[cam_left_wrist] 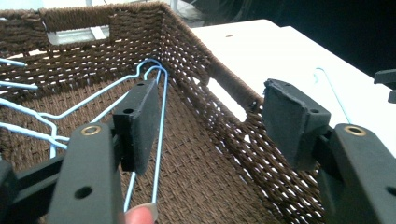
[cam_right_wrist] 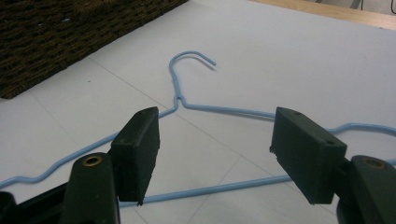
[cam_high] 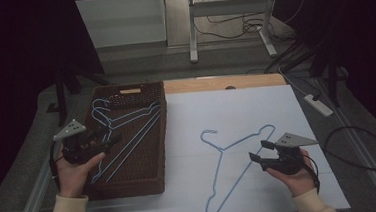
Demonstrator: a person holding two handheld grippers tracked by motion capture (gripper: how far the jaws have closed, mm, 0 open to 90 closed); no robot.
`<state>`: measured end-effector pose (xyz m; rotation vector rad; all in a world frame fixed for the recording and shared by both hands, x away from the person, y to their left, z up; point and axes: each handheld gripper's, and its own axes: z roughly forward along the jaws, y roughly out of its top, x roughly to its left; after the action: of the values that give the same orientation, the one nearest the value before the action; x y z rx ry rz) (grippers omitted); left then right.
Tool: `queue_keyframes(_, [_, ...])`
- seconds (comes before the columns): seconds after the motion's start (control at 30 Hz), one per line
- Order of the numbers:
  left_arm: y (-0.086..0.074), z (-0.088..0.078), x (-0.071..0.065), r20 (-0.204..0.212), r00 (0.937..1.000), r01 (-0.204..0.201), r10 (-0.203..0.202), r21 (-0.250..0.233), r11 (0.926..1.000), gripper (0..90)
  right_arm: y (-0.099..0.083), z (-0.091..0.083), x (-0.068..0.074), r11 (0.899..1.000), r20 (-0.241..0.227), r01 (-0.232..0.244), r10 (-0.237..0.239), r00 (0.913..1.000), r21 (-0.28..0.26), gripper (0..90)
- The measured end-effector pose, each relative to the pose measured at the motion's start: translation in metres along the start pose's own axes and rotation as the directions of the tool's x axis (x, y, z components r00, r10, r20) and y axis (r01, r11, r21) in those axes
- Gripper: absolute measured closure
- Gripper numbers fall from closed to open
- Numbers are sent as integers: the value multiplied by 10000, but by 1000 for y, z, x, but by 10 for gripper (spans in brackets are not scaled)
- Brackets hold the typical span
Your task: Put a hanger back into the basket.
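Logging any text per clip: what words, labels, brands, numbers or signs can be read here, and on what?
None: no readable text on the wicker basket, the blue wire hangers in it, the hanger on the white table, the left gripper or the right gripper.

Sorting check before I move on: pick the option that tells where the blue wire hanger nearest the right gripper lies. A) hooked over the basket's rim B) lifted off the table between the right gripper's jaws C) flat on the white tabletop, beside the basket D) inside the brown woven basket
C: the blue wire hanger lies flat on the white tabletop, right of the brown woven basket, with the open right gripper just above it, not clamping it.
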<state>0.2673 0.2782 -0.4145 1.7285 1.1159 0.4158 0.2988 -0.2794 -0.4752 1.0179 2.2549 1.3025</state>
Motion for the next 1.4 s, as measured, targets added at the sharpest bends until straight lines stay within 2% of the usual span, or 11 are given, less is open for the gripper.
queue_keyframes(0.13, [-1,-1,-10,209,9995,-235,236,-49,9997,368,0,-1,-2,10000,14,31,-31,10000,58,332])
queue_keyframes(0.17, [-1,0,-17,344,9985,-421,421,-33,9991,360,-1,-1,-2,9999,18,75,-75,10000,85,331])
queue_keyframes(0.37, [-6,8,-46,643,9933,-968,963,42,9953,356,-1,-2,-3,9998,-52,144,-143,9999,119,331])
queue_keyframes(0.47, [-9,9,-54,736,9911,-1121,1110,110,9936,353,-1,-1,-5,9996,-121,160,-157,9998,223,330])
queue_keyframes(0.6, [-15,11,-60,805,9913,-1050,1042,49,9945,356,-2,-1,-6,9995,-172,184,-180,9997,267,330])
queue_keyframes(0.73, [-19,18,-67,959,9882,-1226,1197,258,9921,356,-2,-1,-6,9994,-207,171,-164,9997,302,330])
queue_keyframes(1.3, [-24,34,-74,1265,9831,-1401,1325,532,9887,354,-2,-1,-3,9989,-157,319,-314,9994,335,330])
queue_keyframes(1.4, [-25,36,-74,1195,9839,-1395,1326,506,9889,357,-2,-1,-5,9987,-129,331,-326,9994,387,330])
